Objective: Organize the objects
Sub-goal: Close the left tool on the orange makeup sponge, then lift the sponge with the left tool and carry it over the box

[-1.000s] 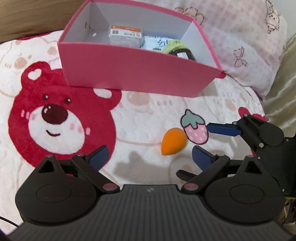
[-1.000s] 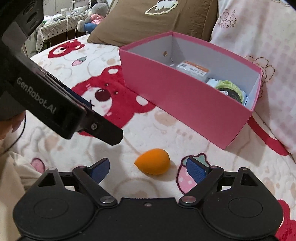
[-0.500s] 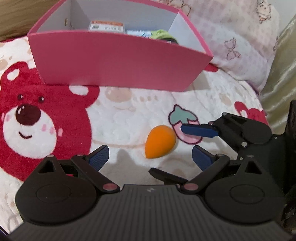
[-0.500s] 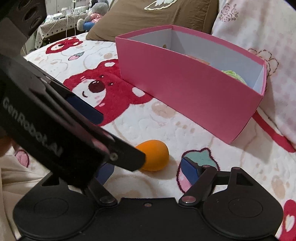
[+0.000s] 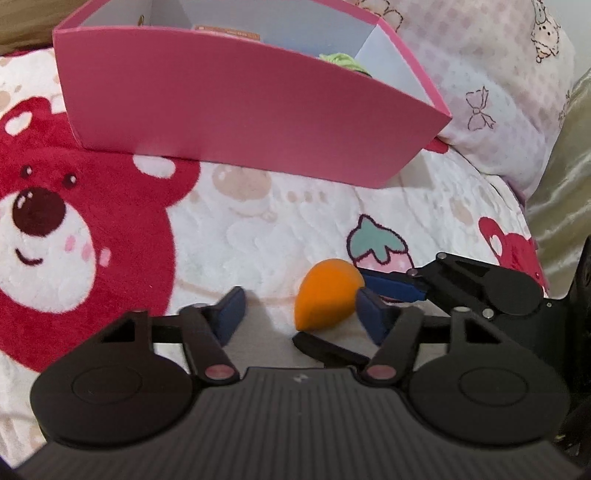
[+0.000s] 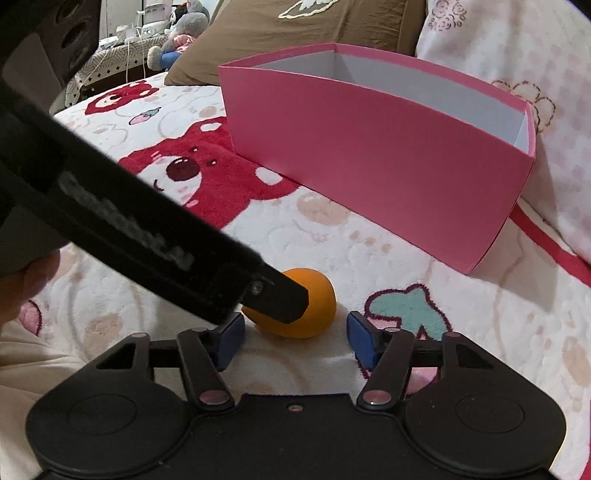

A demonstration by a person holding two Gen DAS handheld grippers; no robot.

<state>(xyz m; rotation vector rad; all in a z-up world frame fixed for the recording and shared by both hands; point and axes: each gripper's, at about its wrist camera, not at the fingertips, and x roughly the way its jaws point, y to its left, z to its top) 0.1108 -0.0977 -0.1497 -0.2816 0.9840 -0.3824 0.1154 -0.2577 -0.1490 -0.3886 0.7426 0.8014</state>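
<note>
An orange egg-shaped sponge (image 5: 325, 291) (image 6: 314, 314) lies on the bear-print blanket, in front of the pink box (image 5: 240, 110) (image 6: 369, 155). My left gripper (image 5: 300, 310) has the sponge between its closing jaws. Its right pad touches the sponge and its left pad stands apart. My right gripper (image 6: 295, 339) comes in from the right, and its jaws are also closing around the sponge with small gaps left. In the right wrist view one finger (image 6: 284, 299) of the left gripper covers part of the sponge. In the box I see a packet (image 5: 229, 31) and a green thing (image 5: 343, 61).
The blanket carries a big red bear face (image 5: 55, 221). A pale patterned pillow (image 5: 480, 92) stands behind the box on the right, a brown pillow (image 6: 295, 37) behind it on the left. Shiny olive fabric (image 5: 565, 184) lies at the far right. A hand (image 6: 33, 284) holds the left gripper.
Both grippers have come down and in on the sponge, and both pairs of jaws have narrowed around it. The left gripper's body now crosses more of the right wrist view.
</note>
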